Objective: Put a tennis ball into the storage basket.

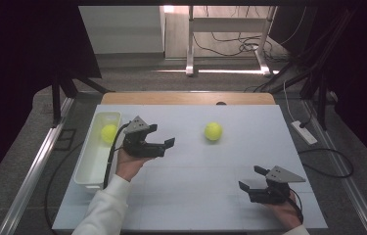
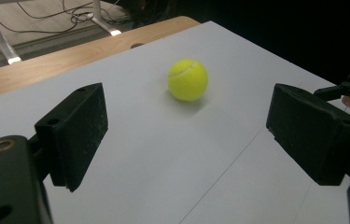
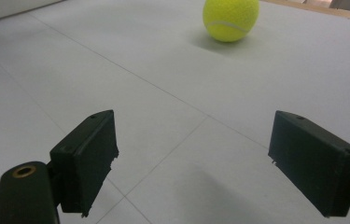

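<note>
White worktop [image 1: 191,196] carries one loose ball [image 1: 213,131], yellow, fuzzy, seamed, lying ahead of the left gripper [image 1: 164,145], whose released jaws point at it, well apart. Another ball [image 1: 108,133] already sits in the bin [image 1: 84,171] behind those jaws. Right gripper [image 1: 252,178] hangs released, empty.

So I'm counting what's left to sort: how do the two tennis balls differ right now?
The ball in the bin lies inside the white bin at the table's left edge; the loose ball lies on the bare white table. The bin ball is behind the left gripper, while the loose ball lies ahead of its open jaws, untouched. The bin ball looks paler in the high view. Both are yellow-green and look the same size.
</note>
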Demonstrator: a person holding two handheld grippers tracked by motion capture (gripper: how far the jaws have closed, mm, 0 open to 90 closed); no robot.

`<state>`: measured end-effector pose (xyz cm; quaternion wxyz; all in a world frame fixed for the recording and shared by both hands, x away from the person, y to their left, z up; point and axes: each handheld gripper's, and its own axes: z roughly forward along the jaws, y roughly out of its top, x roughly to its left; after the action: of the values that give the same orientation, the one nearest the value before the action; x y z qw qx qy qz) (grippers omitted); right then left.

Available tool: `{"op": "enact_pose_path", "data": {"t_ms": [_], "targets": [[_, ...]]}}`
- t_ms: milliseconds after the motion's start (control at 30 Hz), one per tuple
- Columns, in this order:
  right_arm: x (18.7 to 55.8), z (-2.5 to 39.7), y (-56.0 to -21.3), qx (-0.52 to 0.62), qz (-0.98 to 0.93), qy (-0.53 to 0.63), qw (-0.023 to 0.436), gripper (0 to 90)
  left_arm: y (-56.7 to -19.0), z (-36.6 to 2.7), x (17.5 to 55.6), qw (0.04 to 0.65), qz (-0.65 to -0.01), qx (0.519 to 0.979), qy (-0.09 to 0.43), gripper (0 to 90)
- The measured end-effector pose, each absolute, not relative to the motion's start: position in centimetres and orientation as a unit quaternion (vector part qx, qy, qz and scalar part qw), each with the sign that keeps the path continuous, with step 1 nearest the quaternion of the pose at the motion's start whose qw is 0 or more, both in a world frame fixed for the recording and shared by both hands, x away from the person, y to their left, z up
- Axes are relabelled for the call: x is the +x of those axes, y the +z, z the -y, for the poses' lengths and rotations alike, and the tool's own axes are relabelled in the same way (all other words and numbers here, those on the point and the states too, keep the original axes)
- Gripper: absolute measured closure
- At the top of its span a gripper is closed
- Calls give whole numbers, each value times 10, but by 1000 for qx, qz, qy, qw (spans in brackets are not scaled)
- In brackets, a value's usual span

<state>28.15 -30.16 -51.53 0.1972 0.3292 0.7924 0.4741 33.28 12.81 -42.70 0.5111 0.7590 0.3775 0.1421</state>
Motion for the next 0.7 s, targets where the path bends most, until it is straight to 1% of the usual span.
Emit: {"op": "enact_pose_path", "data": {"t_ms": [367, 700], "targets": [[283, 297, -515, 325, -796, 472, 195, 151, -430, -119, 347, 508, -370, 766, 133, 132], [281, 301, -515, 329, -792, 476, 194, 151, -433, -100, 366, 509, -357, 774, 121, 134]]}}
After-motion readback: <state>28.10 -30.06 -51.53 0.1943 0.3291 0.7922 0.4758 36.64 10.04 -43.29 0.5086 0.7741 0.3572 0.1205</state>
